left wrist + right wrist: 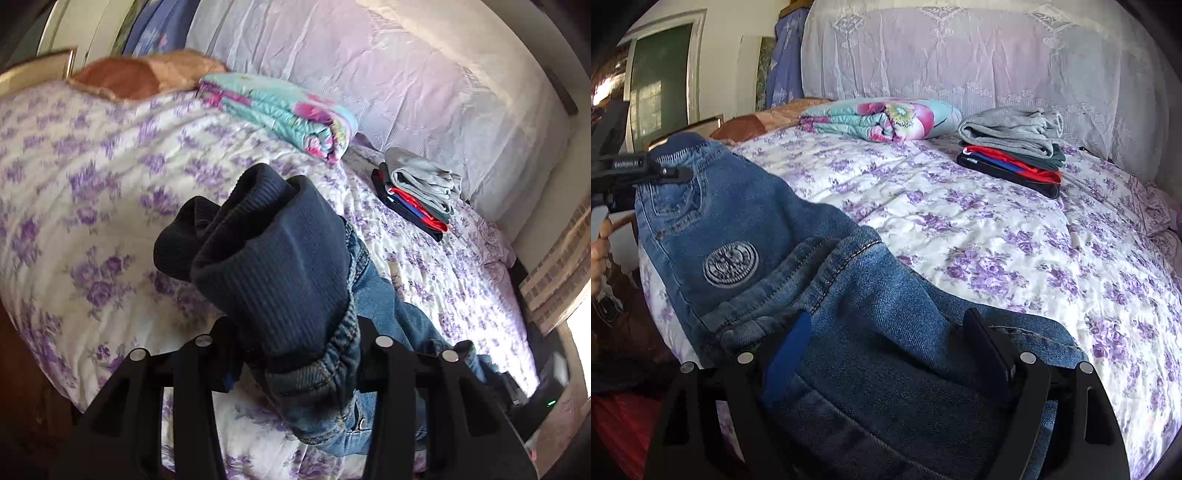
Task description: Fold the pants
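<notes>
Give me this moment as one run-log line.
step: fold jeans | left tongs: shut on jeans waistband | right tongs: jeans between fingers, grip unclear | bed: folded clothes stack
</notes>
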Motion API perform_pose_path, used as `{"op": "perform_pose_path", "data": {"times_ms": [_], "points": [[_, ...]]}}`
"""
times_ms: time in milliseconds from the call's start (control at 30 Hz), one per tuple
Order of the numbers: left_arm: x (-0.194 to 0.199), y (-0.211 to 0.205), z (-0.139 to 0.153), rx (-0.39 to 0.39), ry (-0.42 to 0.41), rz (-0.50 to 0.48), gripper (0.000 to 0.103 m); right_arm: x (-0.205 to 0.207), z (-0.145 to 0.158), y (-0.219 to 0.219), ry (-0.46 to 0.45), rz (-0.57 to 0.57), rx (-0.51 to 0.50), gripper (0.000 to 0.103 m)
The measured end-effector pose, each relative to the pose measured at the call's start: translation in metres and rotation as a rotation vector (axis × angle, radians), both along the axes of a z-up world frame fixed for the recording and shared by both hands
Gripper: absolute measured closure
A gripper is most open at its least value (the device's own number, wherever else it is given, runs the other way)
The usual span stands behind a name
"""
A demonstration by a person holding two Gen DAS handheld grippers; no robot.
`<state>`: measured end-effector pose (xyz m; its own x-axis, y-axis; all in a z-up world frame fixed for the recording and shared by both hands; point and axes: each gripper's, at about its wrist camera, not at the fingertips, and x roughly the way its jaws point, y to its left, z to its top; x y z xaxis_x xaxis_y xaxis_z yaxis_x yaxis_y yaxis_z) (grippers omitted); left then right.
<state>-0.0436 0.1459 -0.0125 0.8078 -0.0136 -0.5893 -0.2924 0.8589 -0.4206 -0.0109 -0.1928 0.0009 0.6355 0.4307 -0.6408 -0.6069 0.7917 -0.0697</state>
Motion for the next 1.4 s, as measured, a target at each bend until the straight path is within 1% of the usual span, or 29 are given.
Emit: {"op": "perform_pose_path", "data": {"times_ms": [100,167,233,267,300,333,367,400,433,500,567,667,733,767,800,867,900,933,1000,1033,1100,1133,1167,1200,1267,1300,1333,1367,1400], "points": [[-0.002,-0.011,0.006,0.073,-0.007,0.009,0.062,-0.004,0.016,-0.017,0.011,-0.009,0.088,0.016],[-0.003,-0.012,0.008,0.076,-0.009,0.013,0.062,-0.005,0.026,-0.035,0.015,-0.039,0.134,0.014],[-0.004,-0.013,0.01,0.077,-0.014,0.014,0.062,-0.004,0.027,-0.053,0.019,-0.092,0.143,0.012],[-0.005,-0.015,0.011,0.088,-0.018,0.012,0.062,-0.001,0.022,-0.059,0.033,-0.123,0.122,0.011],[-0.006,-0.019,0.014,0.107,-0.023,0.009,0.062,0.005,0.013,-0.059,0.056,-0.136,0.07,0.01],[-0.008,-0.025,0.018,0.136,-0.032,0.005,0.062,0.009,0.006,-0.056,0.058,-0.133,0.02,0.009],[-0.011,-0.03,0.022,0.154,-0.042,0.003,0.062,0.008,0.001,-0.052,0.031,-0.127,-0.009,0.006],[-0.013,-0.035,0.026,0.181,-0.053,-0.003,0.062,0.005,0.001,-0.048,0.003,-0.13,-0.006,0.004],[-0.015,-0.044,0.033,0.226,-0.066,-0.013,0.062,0.005,0.001,-0.046,0.005,-0.138,-0.007,0.003],[-0.017,-0.057,0.043,0.291,-0.084,-0.027,0.062,0.006,0.002,-0.043,0.005,-0.135,-0.005,0.003],[-0.02,-0.074,0.055,0.356,-0.113,-0.051,0.062,0.007,0.004,-0.049,0.026,-0.119,0.033,0.003],[-0.02,-0.106,0.072,0.467,-0.152,-0.092,0.062,0.012,0.009,-0.063,0.086,-0.115,0.135,0.004],[-0.017,-0.133,0.082,0.538,-0.18,-0.139,0.062,0.012,0.013,-0.069,0.11,-0.12,0.171,0.004],[-0.014,-0.147,0.086,0.572,-0.192,-0.168,0.062,0.012,0.014,-0.069,0.112,-0.122,0.169,0.004],[-0.012,-0.161,0.089,0.603,-0.202,-0.197,0.062,0.011,0.015,-0.069,0.107,-0.125,0.161,0.004],[-0.005,-0.193,0.093,0.678,-0.216,-0.264,0.062,0.008,0.026,-0.076,0.065,-0.141,0.157,0.004],[-0.002,-0.213,0.091,0.727,-0.217,-0.303,0.062,0.007,0.031,-0.083,0.052,-0.144,0.173,0.004],[-0.001,-0.226,0.089,0.758,-0.215,-0.325,0.062,0.007,0.039,-0.098,0.041,-0.161,0.205,0.004],[0.004,-0.255,0.078,0.812,-0.2,-0.388,0.062,0.01,0.049,-0.127,0.025,-0.225,0.26,0.004],[0.006,-0.27,0.069,0.841,-0.188,-0.418,0.062,0.013,0.052,-0.145,0.022,-0.281,0.293,0.004],[0.011,-0.299,0.048,0.923,-0.166,-0.468,0.062,0.02,0.051,-0.17,0.045,-0.359,0.345,0.004],[0.013,-0.317,0.032,0.982,-0.147,-0.496,0.062,0.024,0.048,-0.179,0.066,-0.38,0.381,0.004],[0.014,-0.329,0.021,1.02,-0.132,-0.516,0.062,0.027,0.045,-0.186,0.092,-0.383,0.42,0.004],[0.015,-0.339,0.009,1.055,-0.119,-0.538,0.062,0.029,0.043,-0.187,0.106,-0.378,0.435,0.004],[0.015,-0.355,-0.013,1.134,-0.099,-0.575,0.062,0.03,0.04,-0.182,0.106,-0.366,0.418,0.004],[0.014,-0.36,-0.019,1.174,-0.103,-0.57,0.061,0.028,0.039,-0.178,0.098,-0.357,0.401,0.004],[0.012,-0.362,-0.022,1.208,-0.107,-0.561,0.057,0.028,0.039,-0.173,0.092,-0.344,0.383,0.004],[0.012,-0.363,-0.021,1.21,-0.104,-0.562,0.052,0.029,0.04,-0.169,0.089,-0.329,0.373,0.004],[0.012,-0.362,-0.018,1.188,-0.1,-0.569,0.043,0.028,0.04,-0.166,0.087,-0.318,0.366,0.004]]}}
